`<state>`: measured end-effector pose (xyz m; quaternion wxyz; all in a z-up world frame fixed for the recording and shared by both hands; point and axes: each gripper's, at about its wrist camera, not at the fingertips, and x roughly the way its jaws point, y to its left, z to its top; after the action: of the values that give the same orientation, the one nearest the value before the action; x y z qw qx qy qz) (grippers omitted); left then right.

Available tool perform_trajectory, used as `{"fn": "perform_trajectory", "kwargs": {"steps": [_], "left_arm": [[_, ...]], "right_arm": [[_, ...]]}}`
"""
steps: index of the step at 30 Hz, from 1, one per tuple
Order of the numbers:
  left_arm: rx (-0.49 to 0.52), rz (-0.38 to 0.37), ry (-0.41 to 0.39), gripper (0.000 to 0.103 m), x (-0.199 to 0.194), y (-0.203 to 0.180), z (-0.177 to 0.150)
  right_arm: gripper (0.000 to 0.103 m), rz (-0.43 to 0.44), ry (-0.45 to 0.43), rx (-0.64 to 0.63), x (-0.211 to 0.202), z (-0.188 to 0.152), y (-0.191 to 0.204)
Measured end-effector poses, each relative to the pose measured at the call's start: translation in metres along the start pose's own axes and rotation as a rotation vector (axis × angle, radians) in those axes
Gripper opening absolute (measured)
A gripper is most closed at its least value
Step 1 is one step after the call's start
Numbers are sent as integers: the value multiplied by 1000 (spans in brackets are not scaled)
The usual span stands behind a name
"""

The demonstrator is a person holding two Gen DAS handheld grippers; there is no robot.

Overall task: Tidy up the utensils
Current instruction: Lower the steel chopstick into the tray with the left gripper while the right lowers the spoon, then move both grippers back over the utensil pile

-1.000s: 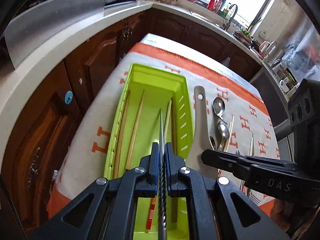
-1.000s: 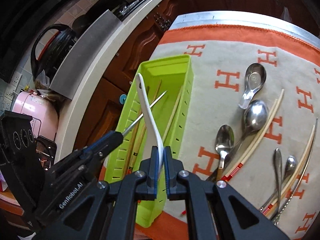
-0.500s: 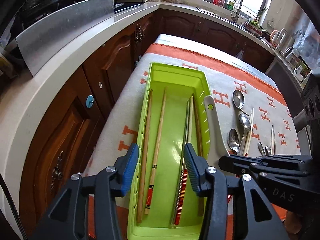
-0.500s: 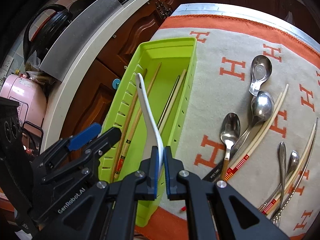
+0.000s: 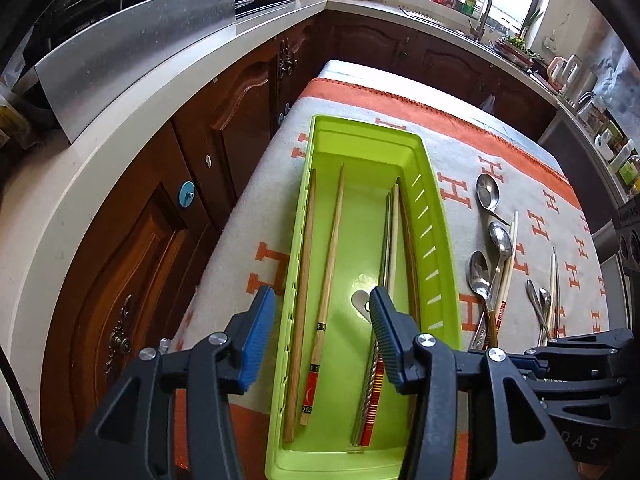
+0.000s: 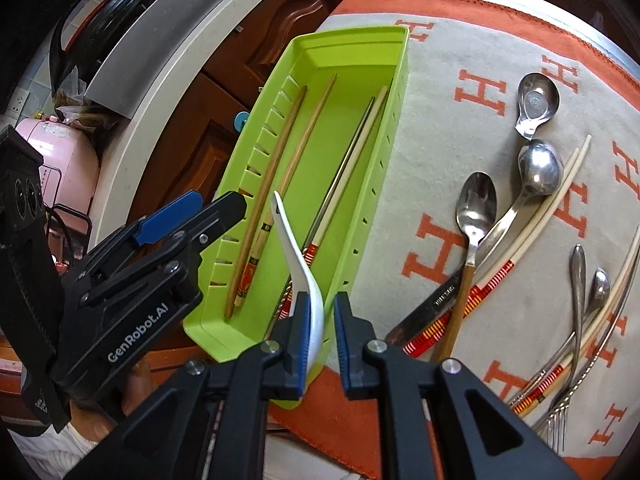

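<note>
Now we are opening the right gripper around the white spoon over the green tray; left gripper gaping, empty. Spoon risks tipping out at 5 o'clock.

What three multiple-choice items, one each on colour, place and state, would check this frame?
1. What colour is the tray?
A. lime green
B. white
C. orange

2. Where do the metal spoons lie?
A. inside the tray
B. on the patterned cloth beside the tray
C. on the kitchen counter

3. How do the jaws of the left gripper stand?
A. shut on a chopstick
B. shut on a spoon
C. open, with nothing held

Answers:
1. A: its walls and floor are bright yellow-green in both views.
2. B: they rest on the cloth with the orange H letters, outside the tray's wall.
3. C: the blue pads stand wide apart above the tray and touch nothing.
</note>
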<state>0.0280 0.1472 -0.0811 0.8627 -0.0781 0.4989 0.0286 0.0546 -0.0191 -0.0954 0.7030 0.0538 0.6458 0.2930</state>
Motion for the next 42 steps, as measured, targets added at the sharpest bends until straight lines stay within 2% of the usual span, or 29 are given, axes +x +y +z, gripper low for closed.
{"fn": "perform_trajectory", "kwargs": {"steps": [5,10,17,24,34,42], "left_arm": [[3,2,6,48,2,-1,0],[7,2,8,48,3,-4,0],[8,2,12,48,2,-5,-1],[33,-2,14,48,0,-15,-2],[100,-14,8,49,-8,-46,-1],[191,-74,7,49,-15,-92,2]], "right_arm": [[18,14,16,-6,1,-2,1],[18,25,24,-2,2,-2,0],[18,35,-14,-12,-9,-4,-4],[18,6,-59,-14,-23,-8,-17],[18,-29,-148,46,-48,-21,-52],[18,-38,-215,155,-68,-41,-92]]}}
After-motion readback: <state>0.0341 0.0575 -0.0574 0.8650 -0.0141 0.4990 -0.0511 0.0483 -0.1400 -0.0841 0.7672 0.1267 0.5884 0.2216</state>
